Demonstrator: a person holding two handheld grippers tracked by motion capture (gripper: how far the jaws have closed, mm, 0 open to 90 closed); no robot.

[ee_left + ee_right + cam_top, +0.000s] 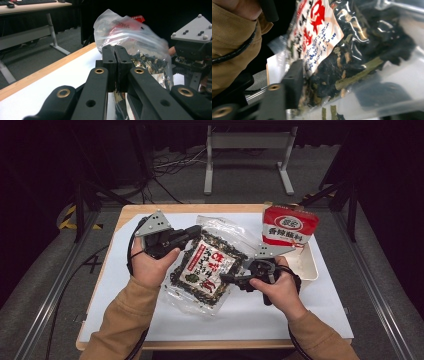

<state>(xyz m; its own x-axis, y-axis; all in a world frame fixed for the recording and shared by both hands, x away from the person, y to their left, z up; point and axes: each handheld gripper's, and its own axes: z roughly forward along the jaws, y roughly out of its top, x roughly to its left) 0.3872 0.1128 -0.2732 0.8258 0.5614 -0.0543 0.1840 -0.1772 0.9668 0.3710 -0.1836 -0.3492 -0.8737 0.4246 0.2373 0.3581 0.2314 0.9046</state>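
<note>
A clear bag [205, 265] of dark dried seaweed with a red-and-white label hangs tilted above the table between both hands. My left gripper [192, 234] is shut on its upper left edge. In the left gripper view the jaws [115, 62] stand pressed together with the bag's film [130, 37] pinched between them. My right gripper [231, 278] is at the bag's lower right edge. In the right gripper view the bag [352, 50] lies between its jaws: one pad [293, 82] touches it and the other is hidden behind the film.
A red-and-white packet [290, 225] stands in a white tray [311, 266] at the table's back right. A white sheet [260, 315] covers the wooden table [131, 211]. Beyond the far edge are cables and a metal frame [247, 142].
</note>
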